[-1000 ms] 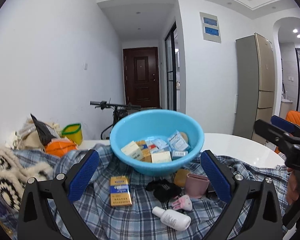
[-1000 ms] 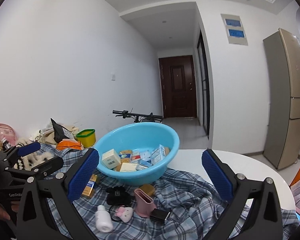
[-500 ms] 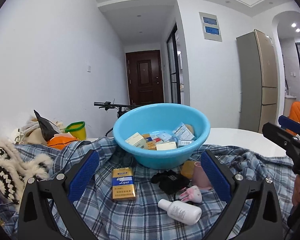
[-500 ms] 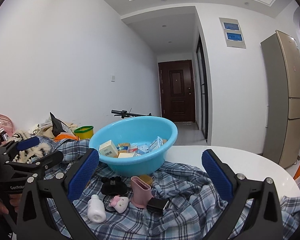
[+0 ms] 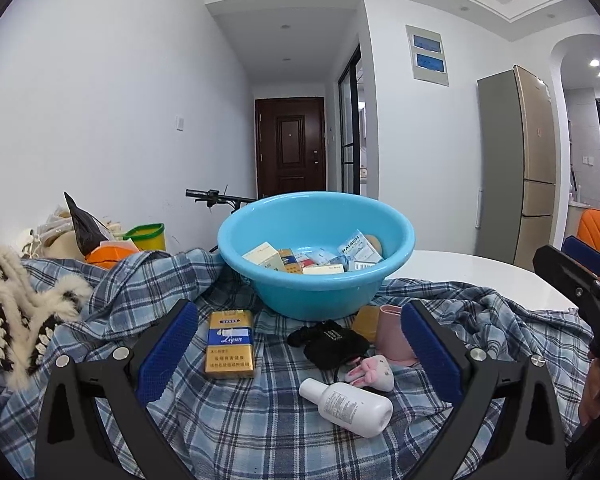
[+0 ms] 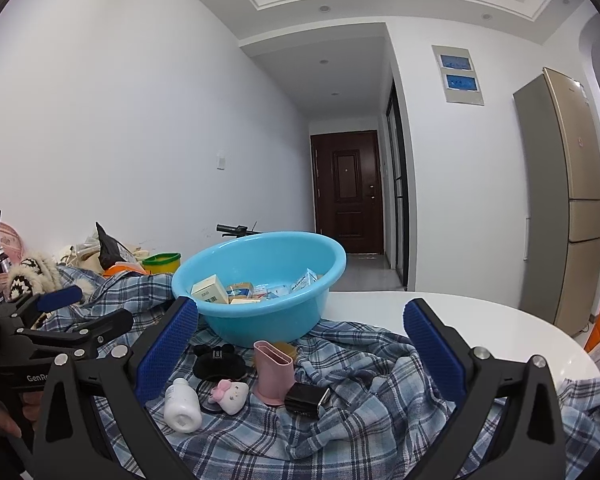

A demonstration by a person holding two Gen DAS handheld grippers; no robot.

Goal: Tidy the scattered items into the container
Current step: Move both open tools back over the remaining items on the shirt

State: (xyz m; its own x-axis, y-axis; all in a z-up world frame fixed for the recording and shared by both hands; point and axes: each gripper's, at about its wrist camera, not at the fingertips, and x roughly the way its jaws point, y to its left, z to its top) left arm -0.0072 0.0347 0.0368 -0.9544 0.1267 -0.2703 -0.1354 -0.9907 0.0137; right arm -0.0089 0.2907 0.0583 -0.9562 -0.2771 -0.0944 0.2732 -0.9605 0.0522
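Note:
A light blue basin [image 5: 320, 292] [image 6: 260, 320] holding several small boxes sits on a blue plaid cloth [image 5: 240, 432]. In front of it lie a gold-and-blue box [image 5: 230, 344], a black pouch [image 5: 332, 344], a pink holder [image 5: 392, 332] [image 6: 272, 368], a pink bunny charm [image 5: 374, 372] [image 6: 230, 394] and a white bottle [image 5: 350, 402] [image 6: 182, 406]. A small black case [image 6: 306, 398] lies beside the holder. My left gripper [image 5: 300, 354] is open, low above the gold box and bottle. My right gripper [image 6: 300, 350] is open over the holder and charm.
A fuzzy black-and-white garment [image 5: 8, 316], an orange item [image 5: 108, 256] and a green-rimmed cup [image 5: 146, 236] crowd the left. The white round table [image 6: 460, 320] shows bare at the right. A bicycle handlebar [image 5: 216, 196] and fridge [image 5: 516, 164] stand behind.
Both grippers have dropped lower and pulled slightly back; the basin and scattered items now sit higher in the views. Nothing was picked up, and both stay open.

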